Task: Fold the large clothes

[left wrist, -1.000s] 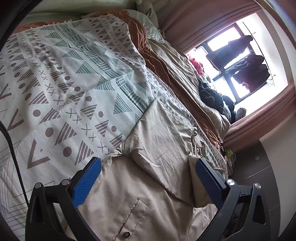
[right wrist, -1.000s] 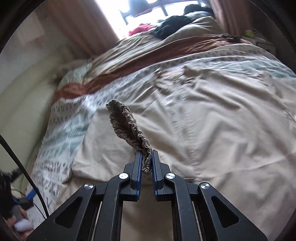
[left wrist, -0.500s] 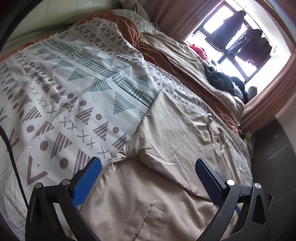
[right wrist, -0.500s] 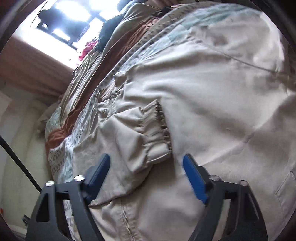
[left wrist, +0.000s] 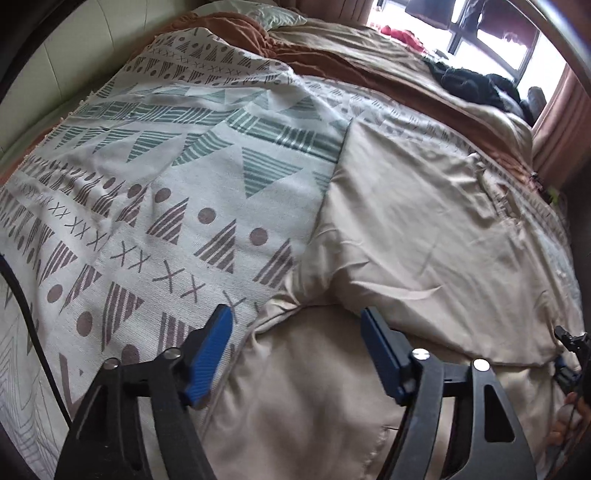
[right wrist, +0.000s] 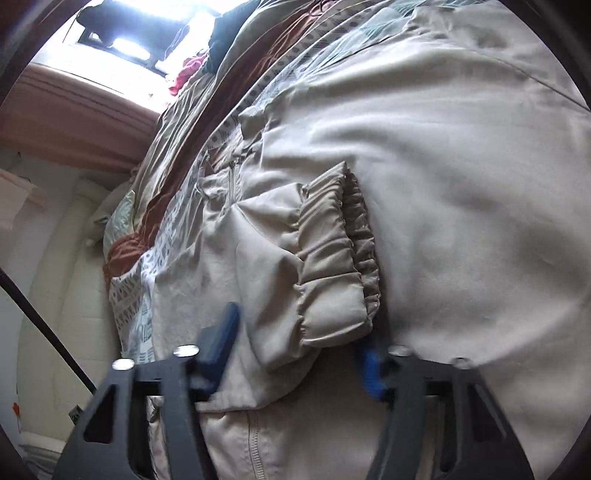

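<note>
Gaping right tool (right wrist: 299, 343) over jacket cuff (right wrist: 340, 258)

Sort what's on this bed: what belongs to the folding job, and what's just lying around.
Job: beige jacket, its elastic sleeve cuff, left gripper, right gripper.

Lying about: patterned blanket, brown blanket, black clothes, red garment.

Both grippers: black frames w/ triangular cut-outs, silver screws at the pivots, blue ribbed pads on the fingers. Left gripper (left wrist: 297, 350) has a black cable (left wrist: 26, 325) trailing at left. Right gripper (right wrist: 301, 354) same build, black cable (right wrist: 44, 328) too.
</note>
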`<state>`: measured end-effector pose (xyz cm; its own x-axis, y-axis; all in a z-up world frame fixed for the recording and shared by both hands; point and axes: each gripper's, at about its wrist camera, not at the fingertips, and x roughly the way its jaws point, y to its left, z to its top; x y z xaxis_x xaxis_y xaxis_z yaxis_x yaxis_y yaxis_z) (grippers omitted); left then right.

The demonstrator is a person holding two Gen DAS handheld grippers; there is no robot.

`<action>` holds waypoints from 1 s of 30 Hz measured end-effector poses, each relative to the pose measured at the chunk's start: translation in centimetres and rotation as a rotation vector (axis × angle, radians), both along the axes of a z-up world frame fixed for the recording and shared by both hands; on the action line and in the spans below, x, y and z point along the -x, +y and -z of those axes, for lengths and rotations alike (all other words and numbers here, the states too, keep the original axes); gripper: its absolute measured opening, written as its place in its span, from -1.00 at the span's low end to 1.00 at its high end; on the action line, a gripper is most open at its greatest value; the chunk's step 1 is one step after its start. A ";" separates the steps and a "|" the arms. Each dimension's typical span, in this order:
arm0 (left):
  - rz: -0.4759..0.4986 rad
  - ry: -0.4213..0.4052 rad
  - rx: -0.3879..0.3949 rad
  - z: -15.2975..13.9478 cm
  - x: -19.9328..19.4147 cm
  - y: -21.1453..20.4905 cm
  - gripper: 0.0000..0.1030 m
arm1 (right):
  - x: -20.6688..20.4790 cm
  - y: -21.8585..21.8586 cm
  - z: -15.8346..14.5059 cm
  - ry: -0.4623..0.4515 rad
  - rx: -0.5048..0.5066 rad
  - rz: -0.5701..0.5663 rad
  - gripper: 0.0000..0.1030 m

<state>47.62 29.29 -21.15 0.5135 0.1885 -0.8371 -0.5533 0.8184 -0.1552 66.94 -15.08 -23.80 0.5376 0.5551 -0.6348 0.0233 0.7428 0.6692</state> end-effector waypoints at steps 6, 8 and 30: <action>-0.012 0.055 -0.076 1.5 -0.9 0.3 0.23 | 0.7 -1.4 -0.2 -0.009 0.015 0.062 -0.72; -0.022 0.051 -0.079 1.5 -0.9 0.6 0.23 | 1.6 -1.5 -0.9 -0.034 0.041 0.083 -0.73; -0.146 -0.146 0.082 -4.0 2.7 -1.7 0.76 | 4.9 -6.7 -6.0 -0.095 0.112 0.164 0.45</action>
